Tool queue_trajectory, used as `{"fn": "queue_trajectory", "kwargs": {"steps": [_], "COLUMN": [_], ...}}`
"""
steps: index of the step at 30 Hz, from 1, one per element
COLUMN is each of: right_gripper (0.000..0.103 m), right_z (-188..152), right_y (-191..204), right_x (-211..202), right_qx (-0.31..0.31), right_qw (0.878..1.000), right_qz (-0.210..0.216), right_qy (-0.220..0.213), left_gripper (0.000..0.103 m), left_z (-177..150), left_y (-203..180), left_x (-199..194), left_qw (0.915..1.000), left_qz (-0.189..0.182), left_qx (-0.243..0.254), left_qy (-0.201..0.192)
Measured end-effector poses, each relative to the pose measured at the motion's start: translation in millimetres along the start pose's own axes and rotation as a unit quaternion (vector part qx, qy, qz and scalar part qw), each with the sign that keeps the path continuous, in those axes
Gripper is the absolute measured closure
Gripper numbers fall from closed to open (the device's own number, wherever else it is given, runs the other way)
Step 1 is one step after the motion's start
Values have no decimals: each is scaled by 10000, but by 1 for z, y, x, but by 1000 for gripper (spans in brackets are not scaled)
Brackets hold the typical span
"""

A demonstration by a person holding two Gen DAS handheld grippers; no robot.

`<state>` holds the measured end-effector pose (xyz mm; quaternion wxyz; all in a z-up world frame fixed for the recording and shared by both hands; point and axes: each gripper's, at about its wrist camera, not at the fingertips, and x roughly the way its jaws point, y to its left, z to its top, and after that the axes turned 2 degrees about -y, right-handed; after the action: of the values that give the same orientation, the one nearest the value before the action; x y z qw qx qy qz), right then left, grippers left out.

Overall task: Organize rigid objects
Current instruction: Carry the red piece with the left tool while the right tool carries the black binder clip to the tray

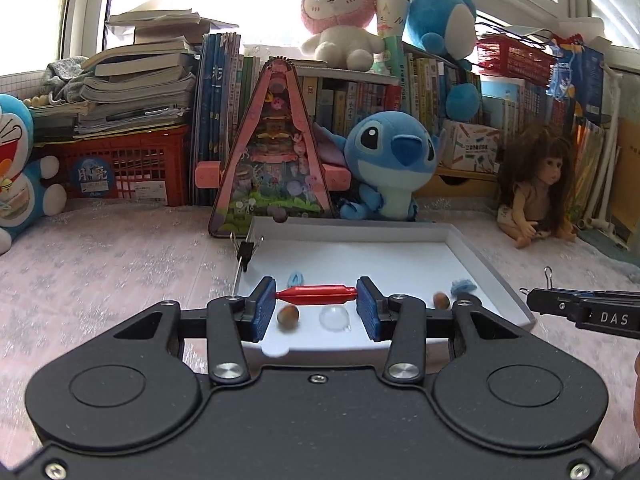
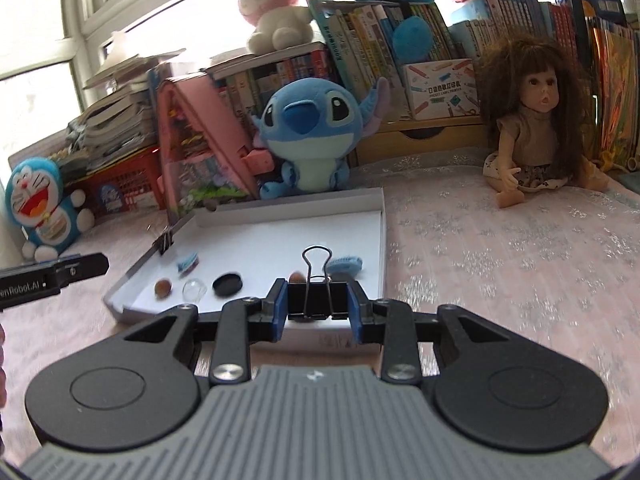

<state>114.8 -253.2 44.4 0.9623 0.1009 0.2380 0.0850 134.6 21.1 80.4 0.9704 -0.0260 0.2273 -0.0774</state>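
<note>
Left wrist alone shows jaws pinching a red cylinder (image 1: 316,294); right wrist, jaws pinching a binder clip (image 2: 317,298).

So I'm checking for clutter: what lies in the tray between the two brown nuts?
In the right wrist view, a clear dome and a black round cap lie between the nuts.

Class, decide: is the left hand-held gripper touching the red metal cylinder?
Touching. The left wrist view shows the left hand-held gripper with both blue pads pressed against the ends of the red metal cylinder, with no gap.
</note>
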Motion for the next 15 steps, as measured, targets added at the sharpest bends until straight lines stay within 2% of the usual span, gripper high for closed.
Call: {"fn": "queue_trajectory", "kwargs": {"steps": [6,9,12,15], "right_gripper": [67,67,67,67], "right_z": [24,34,41,47], "right_y": [-7,-13,-19,-23], "right_x": [24,39,54,68], "right_qx": [129,334,499,564], "right_qw": [9997,9986,9972,9958], "right_qz": [15,61,35,26], "right_qy": [205,407,550,718], "left_gripper": [61,61,61,61], "left_z": [26,38,48,53], "left_y": [1,3,5,4], "left_x": [31,53,74,95], "left_qw": [9998,9990,9982,9982], "left_qz": [-219,-386,-437,-308], "left_qx": [-43,-141,-204,-139], "left_qy": [-2,169,344,492]}}
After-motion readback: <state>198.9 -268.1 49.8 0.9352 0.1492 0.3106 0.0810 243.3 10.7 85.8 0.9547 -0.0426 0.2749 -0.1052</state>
